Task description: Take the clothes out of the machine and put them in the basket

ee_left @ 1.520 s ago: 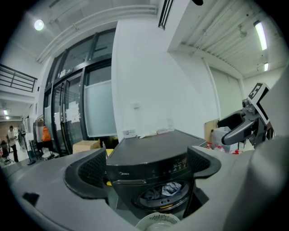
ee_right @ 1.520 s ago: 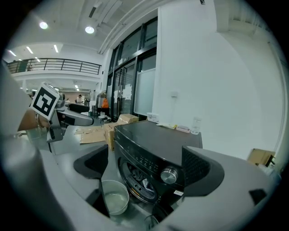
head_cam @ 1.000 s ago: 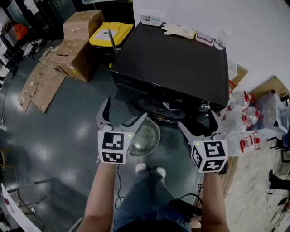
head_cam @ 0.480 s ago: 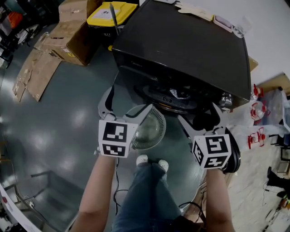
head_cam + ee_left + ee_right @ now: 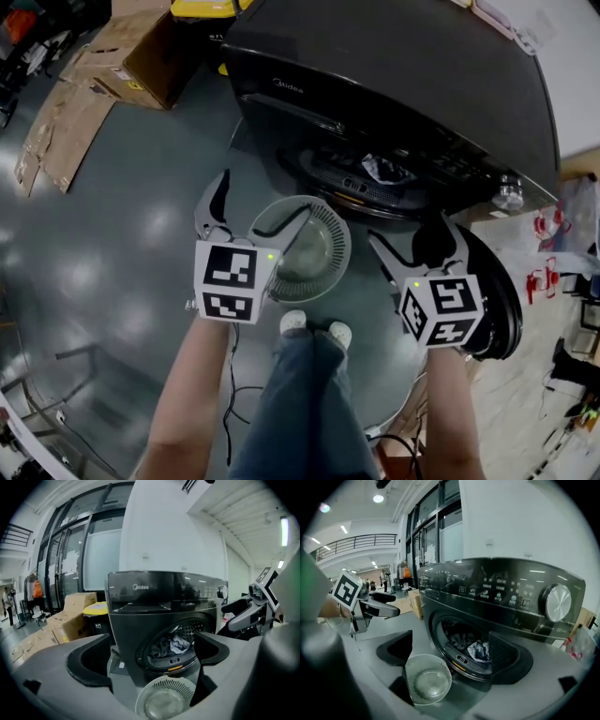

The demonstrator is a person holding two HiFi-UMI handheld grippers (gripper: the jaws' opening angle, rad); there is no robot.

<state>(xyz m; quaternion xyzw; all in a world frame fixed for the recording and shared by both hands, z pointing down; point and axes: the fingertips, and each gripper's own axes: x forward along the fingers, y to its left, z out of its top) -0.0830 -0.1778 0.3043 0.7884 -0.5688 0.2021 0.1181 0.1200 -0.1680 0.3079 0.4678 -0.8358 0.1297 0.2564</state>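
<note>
Nearest, the left gripper (image 5: 262, 202) and right gripper (image 5: 408, 234) hang side by side above the floor, each with jaws spread wide and holding nothing. Just beyond them, a round white basket (image 5: 337, 246) stands on the floor before the dark machine (image 5: 394, 84), whose door (image 5: 497, 300) hangs open at the right. Clothes (image 5: 476, 648) lie bunched inside the drum. Farther off sit cardboard boxes (image 5: 141, 56).

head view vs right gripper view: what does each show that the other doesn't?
Head view only: the person's shoes and the swung-open door. Right gripper view only: icons on the control panel, a balcony railing. Both: the machine, clothes in its open drum, the empty basket in front.
</note>
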